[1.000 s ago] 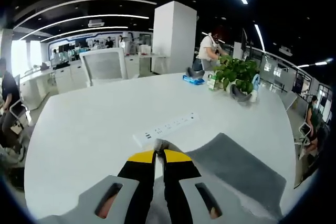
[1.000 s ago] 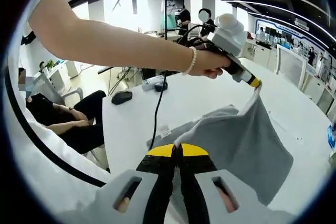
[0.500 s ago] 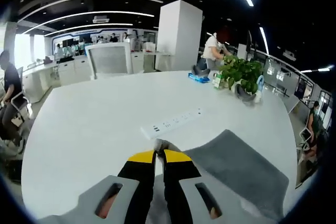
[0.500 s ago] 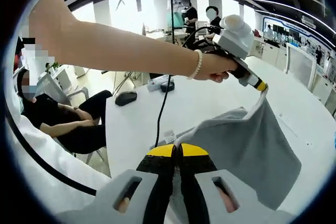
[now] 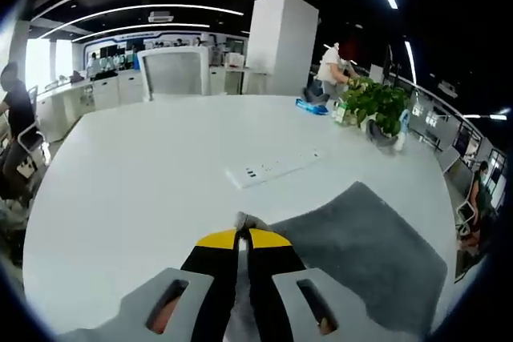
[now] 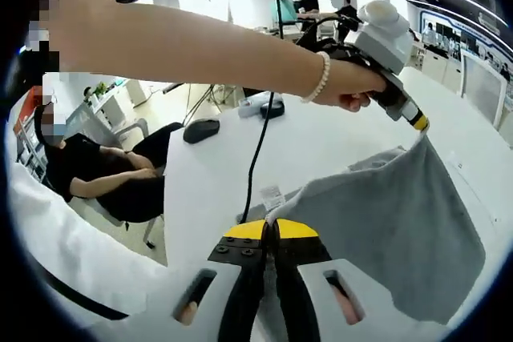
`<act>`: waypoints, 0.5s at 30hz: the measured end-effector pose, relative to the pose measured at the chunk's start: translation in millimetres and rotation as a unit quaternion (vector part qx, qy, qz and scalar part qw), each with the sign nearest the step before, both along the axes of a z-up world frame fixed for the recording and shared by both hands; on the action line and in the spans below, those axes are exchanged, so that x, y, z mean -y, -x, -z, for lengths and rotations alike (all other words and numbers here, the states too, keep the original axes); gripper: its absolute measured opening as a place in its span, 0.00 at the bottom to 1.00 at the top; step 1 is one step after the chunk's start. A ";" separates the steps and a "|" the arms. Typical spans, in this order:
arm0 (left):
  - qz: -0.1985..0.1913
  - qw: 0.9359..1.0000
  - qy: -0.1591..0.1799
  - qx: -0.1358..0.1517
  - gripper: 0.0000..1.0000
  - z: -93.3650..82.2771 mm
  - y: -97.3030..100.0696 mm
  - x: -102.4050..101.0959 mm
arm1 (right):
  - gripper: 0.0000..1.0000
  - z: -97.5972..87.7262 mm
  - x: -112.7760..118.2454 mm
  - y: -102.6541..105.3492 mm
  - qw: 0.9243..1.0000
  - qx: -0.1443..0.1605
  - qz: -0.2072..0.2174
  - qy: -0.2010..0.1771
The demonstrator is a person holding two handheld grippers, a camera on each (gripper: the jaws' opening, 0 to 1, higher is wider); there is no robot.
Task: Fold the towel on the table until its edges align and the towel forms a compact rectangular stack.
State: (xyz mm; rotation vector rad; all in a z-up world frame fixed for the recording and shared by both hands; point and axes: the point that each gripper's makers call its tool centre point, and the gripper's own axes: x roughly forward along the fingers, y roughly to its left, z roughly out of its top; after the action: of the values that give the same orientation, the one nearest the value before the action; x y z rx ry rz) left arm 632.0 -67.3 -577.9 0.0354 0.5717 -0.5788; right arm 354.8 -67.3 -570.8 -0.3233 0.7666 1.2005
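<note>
A grey towel (image 6: 393, 214) hangs lifted above the white table (image 6: 321, 142), stretched between both grippers. My right gripper (image 6: 271, 228) is shut on one corner of it at the near side. The left gripper (image 6: 418, 124), held by a person's hand, pinches the far corner higher up. In the left gripper view my left gripper (image 5: 242, 236) is shut on a towel corner, and the grey towel (image 5: 361, 250) spreads to the right over the white table (image 5: 144, 174).
A white power strip (image 5: 272, 167) lies on the table beyond the towel. A potted plant (image 5: 375, 106) and small items stand at the far right. A black mouse (image 6: 200, 130) and a black cable (image 6: 256, 150) sit near the table edge; a seated person (image 6: 104, 182) is beside it.
Both grippers have carried the towel further across the table, the left one rising and moving away to the right in the right gripper view. Both stay shut on their corners.
</note>
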 end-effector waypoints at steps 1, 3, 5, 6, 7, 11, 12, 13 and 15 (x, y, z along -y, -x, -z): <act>0.000 1.000 0.000 -0.002 0.04 3.3 -0.8 -0.3 | 0.00 3.3 -0.3 -0.7 1.000 -0.005 0.001 0.002; -0.001 1.000 0.000 -0.006 0.04 8.2 -1.7 -1.4 | 0.00 7.6 -3.0 -3.0 1.000 -0.017 0.002 -0.003; -0.003 1.000 0.002 -0.011 0.04 13.4 -2.6 -3.4 | 0.00 11.2 -5.7 -3.0 0.999 -0.032 0.002 -0.006; -0.005 1.000 0.003 -0.016 0.04 16.9 -2.9 -5.1 | 0.00 13.6 -8.2 -1.8 0.999 -0.043 0.000 -0.008; -0.006 1.000 0.004 -0.019 0.04 19.0 -3.0 -6.2 | 0.00 14.6 -10.4 -0.2 0.999 -0.051 -0.003 -0.011; -0.011 1.000 0.008 -0.028 0.04 28.7 -1.9 -10.4 | 0.00 23.3 -16.4 5.7 0.998 -0.063 -0.016 -0.011; -0.011 0.999 0.007 -0.030 0.04 30.6 -1.2 -10.7 | 0.00 25.0 -16.9 6.9 0.998 -0.065 -0.019 -0.009; -0.011 0.999 0.006 -0.032 0.02 33.4 -0.1 -11.3 | 0.00 27.7 -17.5 7.9 0.997 -0.068 -0.022 -0.008; -0.014 1.000 0.000 -0.028 0.01 35.7 0.4 -15.3 | 0.00 32.7 -18.0 7.7 0.997 -0.070 -0.024 -0.005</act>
State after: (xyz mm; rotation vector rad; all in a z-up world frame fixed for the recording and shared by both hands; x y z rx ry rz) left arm 631.6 -52.0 -613.6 0.0119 0.6260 -0.5537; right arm 347.0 -49.3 -603.6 -0.2516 0.8781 1.2827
